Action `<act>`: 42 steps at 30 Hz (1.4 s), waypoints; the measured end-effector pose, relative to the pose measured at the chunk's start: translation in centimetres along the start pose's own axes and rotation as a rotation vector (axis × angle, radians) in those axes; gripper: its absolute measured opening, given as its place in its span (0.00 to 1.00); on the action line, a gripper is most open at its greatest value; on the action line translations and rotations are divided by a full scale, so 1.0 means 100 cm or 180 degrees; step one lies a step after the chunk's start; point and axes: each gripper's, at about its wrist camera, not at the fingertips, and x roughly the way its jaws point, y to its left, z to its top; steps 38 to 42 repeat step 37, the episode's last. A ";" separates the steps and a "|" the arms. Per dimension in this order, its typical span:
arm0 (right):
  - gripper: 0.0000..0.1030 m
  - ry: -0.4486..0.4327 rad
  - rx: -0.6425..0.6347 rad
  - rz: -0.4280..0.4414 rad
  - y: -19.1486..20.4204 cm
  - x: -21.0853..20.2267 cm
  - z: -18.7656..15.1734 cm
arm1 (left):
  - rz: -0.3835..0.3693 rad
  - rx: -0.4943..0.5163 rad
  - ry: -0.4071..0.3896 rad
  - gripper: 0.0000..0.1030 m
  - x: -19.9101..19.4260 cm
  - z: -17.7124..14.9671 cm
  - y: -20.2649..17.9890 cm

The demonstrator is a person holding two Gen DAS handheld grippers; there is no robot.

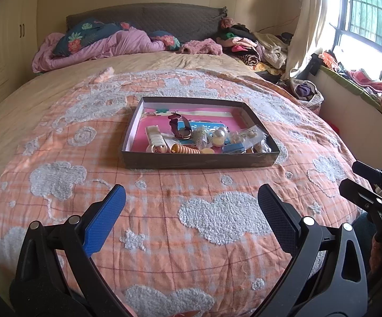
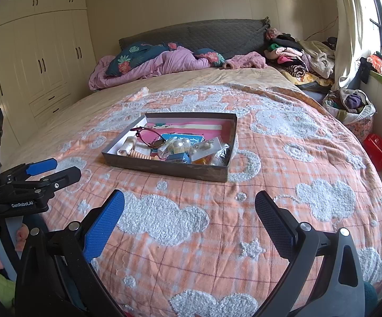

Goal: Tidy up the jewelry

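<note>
A shallow dark box (image 1: 199,160) (image 2: 164,167) lies on the orange cloud-pattern bedspread. It holds jewelry: a dark red strap watch (image 1: 181,126) (image 2: 148,136), pearl pieces (image 1: 218,136) (image 2: 180,144), an orange beaded piece (image 1: 185,149) (image 2: 140,155), a cream clasp (image 1: 155,137) and earrings in clear bags (image 1: 249,134) (image 2: 209,145). My left gripper (image 1: 191,200) is open and empty, hovering above the bedspread short of the box. My right gripper (image 2: 189,206) is open and empty, also short of the box. Each gripper shows at the edge of the other's view (image 1: 370,185) (image 2: 45,171).
Pink duvet and floral pillows (image 1: 98,42) lie at the grey headboard. Piles of clothes (image 1: 251,45) sit at the bed's far right. A clothes basket (image 2: 352,108) and red bag (image 2: 377,150) stand on the floor at right. Cream wardrobes (image 2: 32,60) line the left wall.
</note>
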 end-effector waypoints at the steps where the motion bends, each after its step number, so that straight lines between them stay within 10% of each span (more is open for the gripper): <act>1: 0.96 0.0000 0.0002 0.0001 0.000 0.000 0.000 | 0.0005 0.0003 -0.0002 0.91 -0.001 0.001 0.000; 22: 0.96 0.0156 0.0145 -0.0218 -0.027 0.023 0.002 | 0.0108 -0.0176 0.0243 0.91 0.022 0.004 0.017; 37: 0.96 0.0669 0.0968 -0.1718 -0.246 0.133 0.028 | 0.1541 -0.1437 0.0756 0.91 0.163 0.072 0.259; 42: 0.96 0.0669 0.0968 -0.1718 -0.246 0.133 0.028 | 0.1541 -0.1437 0.0756 0.91 0.163 0.072 0.259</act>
